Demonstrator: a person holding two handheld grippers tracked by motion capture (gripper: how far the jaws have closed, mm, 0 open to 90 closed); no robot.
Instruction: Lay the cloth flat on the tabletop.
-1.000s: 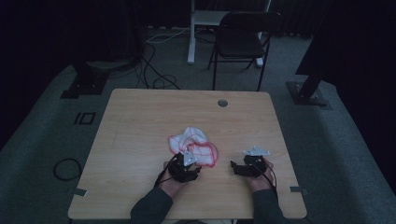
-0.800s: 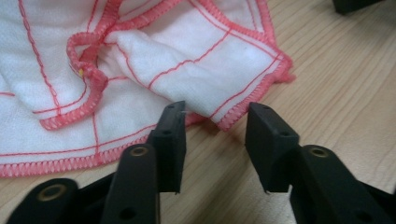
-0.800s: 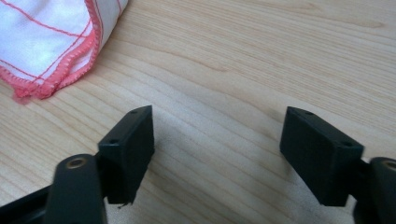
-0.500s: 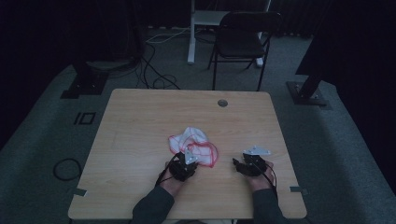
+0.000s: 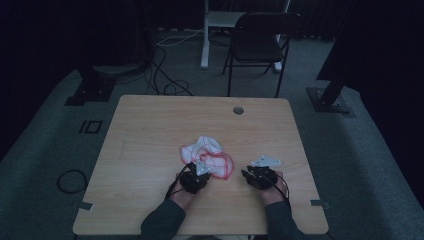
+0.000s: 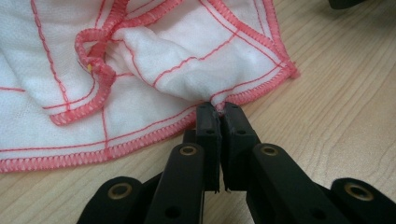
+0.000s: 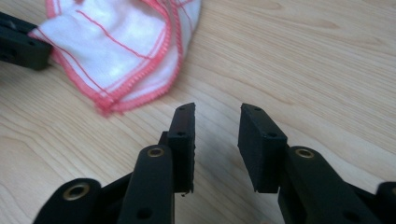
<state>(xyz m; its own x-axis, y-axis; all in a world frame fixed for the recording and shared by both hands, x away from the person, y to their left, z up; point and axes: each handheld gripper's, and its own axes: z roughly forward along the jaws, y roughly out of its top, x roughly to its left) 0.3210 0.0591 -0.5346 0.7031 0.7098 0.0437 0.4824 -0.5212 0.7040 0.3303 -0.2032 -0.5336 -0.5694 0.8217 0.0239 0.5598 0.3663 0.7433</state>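
Two black hand-held grippers worked low over the pale wooden table [image 5: 150, 130]. Its jaws pressed together, the left gripper [image 6: 218, 109] pinched the red-stitched hem of the crumpled white cloth [image 6: 140, 60] lying mid-table, while the right gripper [image 7: 217, 126] hovered just beside it, jaws parted and holding nothing.

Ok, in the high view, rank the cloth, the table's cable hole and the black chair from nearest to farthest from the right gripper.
1. The cloth, just to the left of the right gripper on the table.
2. The cable hole, near the table's far edge.
3. The black chair, on the floor beyond the table.
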